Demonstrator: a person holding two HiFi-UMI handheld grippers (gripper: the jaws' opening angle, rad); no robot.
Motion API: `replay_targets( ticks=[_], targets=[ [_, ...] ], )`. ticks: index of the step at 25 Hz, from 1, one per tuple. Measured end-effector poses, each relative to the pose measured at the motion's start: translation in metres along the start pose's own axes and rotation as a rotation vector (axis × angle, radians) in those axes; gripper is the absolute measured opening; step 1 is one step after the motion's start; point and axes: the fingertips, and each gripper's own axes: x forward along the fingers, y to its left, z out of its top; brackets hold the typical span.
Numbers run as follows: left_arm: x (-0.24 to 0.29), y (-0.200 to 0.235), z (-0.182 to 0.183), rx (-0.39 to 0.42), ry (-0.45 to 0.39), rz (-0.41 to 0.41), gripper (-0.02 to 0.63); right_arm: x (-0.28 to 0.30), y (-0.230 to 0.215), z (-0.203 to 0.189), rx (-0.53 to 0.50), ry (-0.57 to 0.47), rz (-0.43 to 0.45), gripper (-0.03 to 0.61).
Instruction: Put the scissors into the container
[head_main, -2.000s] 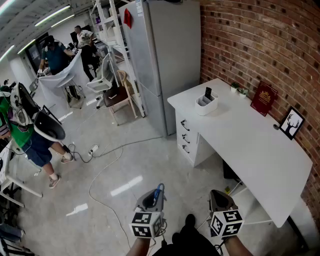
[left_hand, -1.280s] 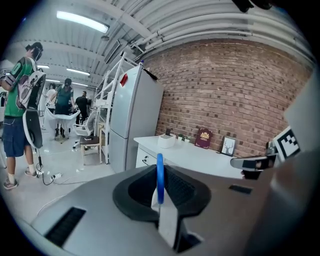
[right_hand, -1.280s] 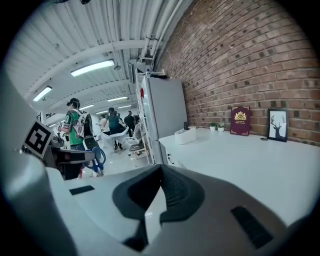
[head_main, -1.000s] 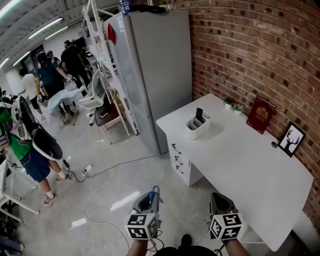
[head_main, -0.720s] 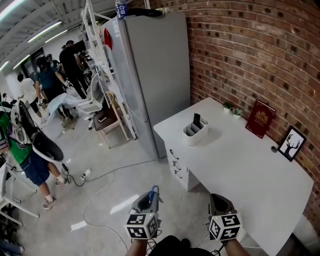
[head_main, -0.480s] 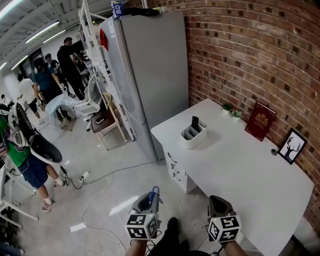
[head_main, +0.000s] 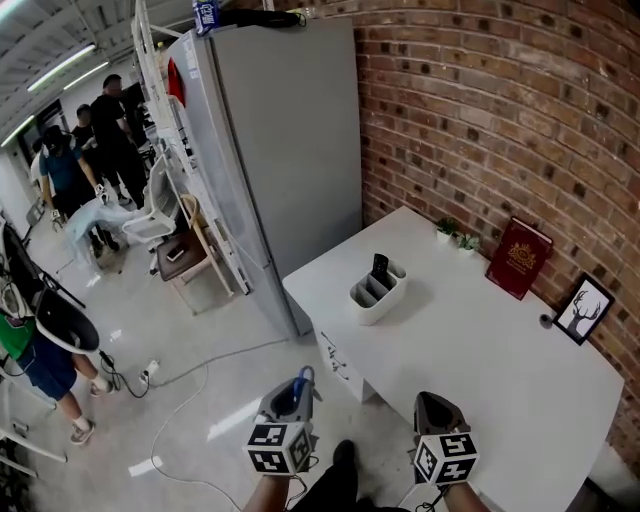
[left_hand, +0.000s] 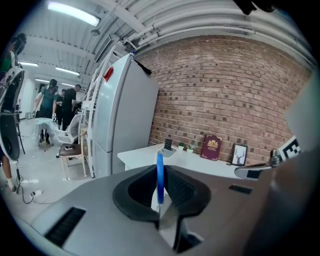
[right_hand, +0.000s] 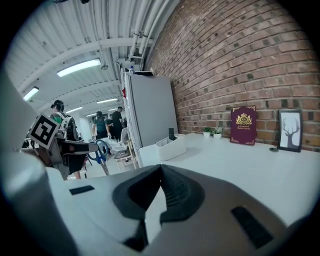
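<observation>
Blue-handled scissors (left_hand: 159, 174) stand upright between the jaws of my left gripper (left_hand: 159, 167), which is shut on them. In the head view the left gripper (head_main: 296, 386) is low at the centre over the floor, with the blue scissors handle (head_main: 301, 377) at its tip. The right gripper view shows the scissors (right_hand: 101, 153) hanging from it at left. The white divided container (head_main: 377, 292) sits on the near-left part of the white desk (head_main: 470, 350), well ahead of both grippers; a dark object stands in it. My right gripper (head_main: 433, 404) is shut and holds nothing.
A tall grey fridge (head_main: 272, 150) stands left of the desk against the brick wall (head_main: 500, 120). A red book (head_main: 518, 257), a framed deer picture (head_main: 586, 308) and small plants (head_main: 455, 238) line the desk's back. A cable (head_main: 190, 400), a chair (head_main: 180, 255) and people (head_main: 90, 150) are at left.
The head view has swung and come closer: the desk and container now lie nearer and more central. Both grippers keep the same pose, the left still holding the scissors.
</observation>
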Motion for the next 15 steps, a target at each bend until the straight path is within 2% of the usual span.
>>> replay_targets(
  ticks=[15],
  targets=[
    [0.132, 0.029, 0.086, 0.052, -0.039, -0.147, 0.043, 0.104, -0.018, 0.055, 0.036, -0.007, -0.097, 0.000]
  ],
)
